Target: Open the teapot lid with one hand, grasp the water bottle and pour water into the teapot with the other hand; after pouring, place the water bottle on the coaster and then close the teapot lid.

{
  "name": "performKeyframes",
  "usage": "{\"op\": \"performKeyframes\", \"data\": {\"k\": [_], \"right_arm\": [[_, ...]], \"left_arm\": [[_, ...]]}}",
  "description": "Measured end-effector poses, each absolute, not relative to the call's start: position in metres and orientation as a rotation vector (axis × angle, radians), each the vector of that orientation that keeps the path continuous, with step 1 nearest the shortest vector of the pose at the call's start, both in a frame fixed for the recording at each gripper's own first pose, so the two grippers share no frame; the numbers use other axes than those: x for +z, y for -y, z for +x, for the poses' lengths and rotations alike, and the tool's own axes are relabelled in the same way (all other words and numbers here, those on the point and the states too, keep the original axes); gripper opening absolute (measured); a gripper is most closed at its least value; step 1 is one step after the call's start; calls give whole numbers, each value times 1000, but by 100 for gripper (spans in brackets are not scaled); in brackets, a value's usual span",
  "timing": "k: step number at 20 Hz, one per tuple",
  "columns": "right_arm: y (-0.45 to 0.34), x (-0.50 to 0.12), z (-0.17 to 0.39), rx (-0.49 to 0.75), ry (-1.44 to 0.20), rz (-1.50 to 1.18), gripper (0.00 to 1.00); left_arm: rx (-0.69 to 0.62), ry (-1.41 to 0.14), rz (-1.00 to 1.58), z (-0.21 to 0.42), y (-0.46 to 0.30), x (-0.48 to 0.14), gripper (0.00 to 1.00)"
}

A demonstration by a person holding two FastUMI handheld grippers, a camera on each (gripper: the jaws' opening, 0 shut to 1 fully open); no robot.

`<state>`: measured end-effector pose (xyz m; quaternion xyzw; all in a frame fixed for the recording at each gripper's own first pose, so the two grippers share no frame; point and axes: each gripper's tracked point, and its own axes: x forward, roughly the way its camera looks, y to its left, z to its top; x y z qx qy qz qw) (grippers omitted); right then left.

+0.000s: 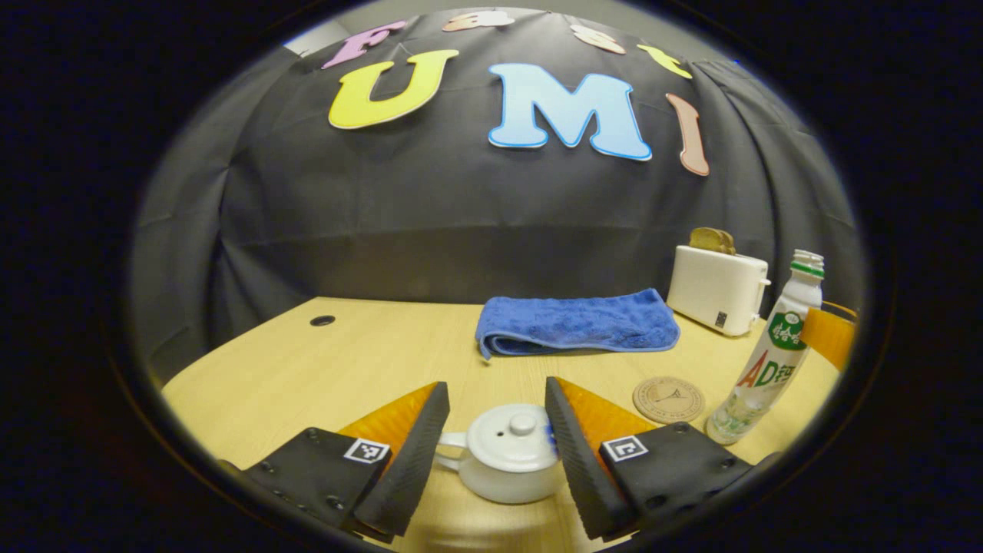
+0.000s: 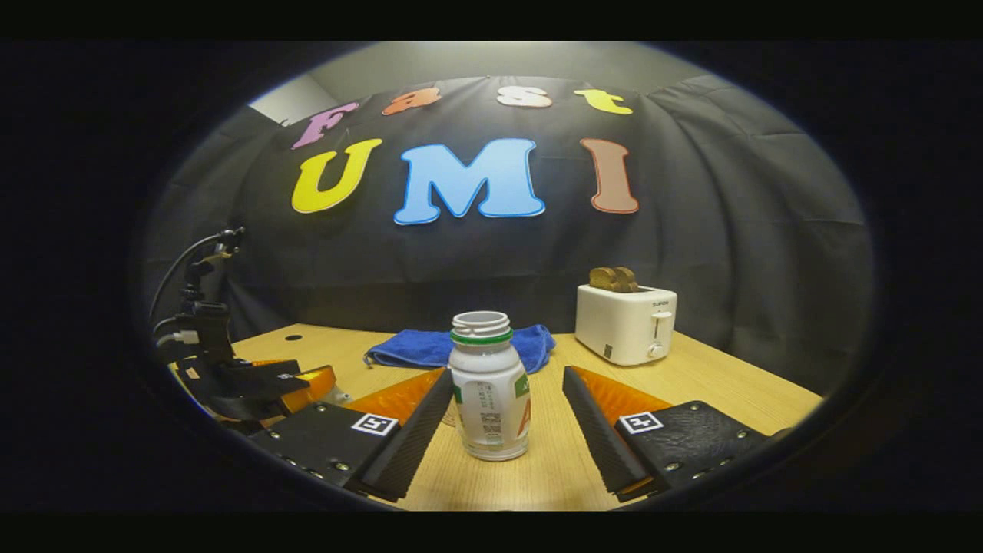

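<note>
The teapot [image 1: 511, 455] sits low on the bench [image 1: 307, 369] with its lid [image 1: 513, 438] on, knob up, and its handle sticking out to the left in the left gripper view. The left gripper [image 1: 498, 430] is level with it, jaws spread wide to either side of the pot and touching nothing.

The water bottle [image 2: 488, 384] stands upright, long axis vertical, its open, capless mouth pointing straight up. The right gripper [image 2: 507, 418] points forward at it, jaws wide, the bottle between them with a gap on each side. In the left gripper view the bottle [image 1: 768, 353] stands near the bench's right edge, with the round coaster [image 1: 668, 399] lying flat just beside it, between bottle and teapot.

Farther back a folded blue towel [image 1: 576, 322] lies across the bench, and a white toaster [image 2: 626, 322] with bread in its slots stands to its right.
</note>
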<state>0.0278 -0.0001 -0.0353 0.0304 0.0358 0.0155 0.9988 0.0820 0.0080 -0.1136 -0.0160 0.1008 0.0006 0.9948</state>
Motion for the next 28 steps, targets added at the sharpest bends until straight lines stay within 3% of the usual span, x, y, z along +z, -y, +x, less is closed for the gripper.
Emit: {"op": "performKeyframes", "data": {"k": [3, 7, 8, 13, 16, 28], "right_arm": [[2, -37, 28, 28, -74, 63, 89], [2, -40, 29, 35, -82, 65, 89], [1, -42, 29, 39, -86, 65, 89], [-8, -48, 29, 75, -110, 78, 90], [-9, -50, 31, 83, -112, 78, 89], [-19, -59, 32, 109, -123, 79, 89]], "left_arm": [[-10, -195, -25, 79, -4, -113, 89], [-27, -191, -3, 79, 5, -114, 74], [-31, -188, 19, 78, 7, -112, 68], [-17, -168, 68, 81, 8, -109, 22], [-25, -153, 45, 79, 5, -102, 11], [-27, -37, -45, 60, -17, -48, 14]]}}
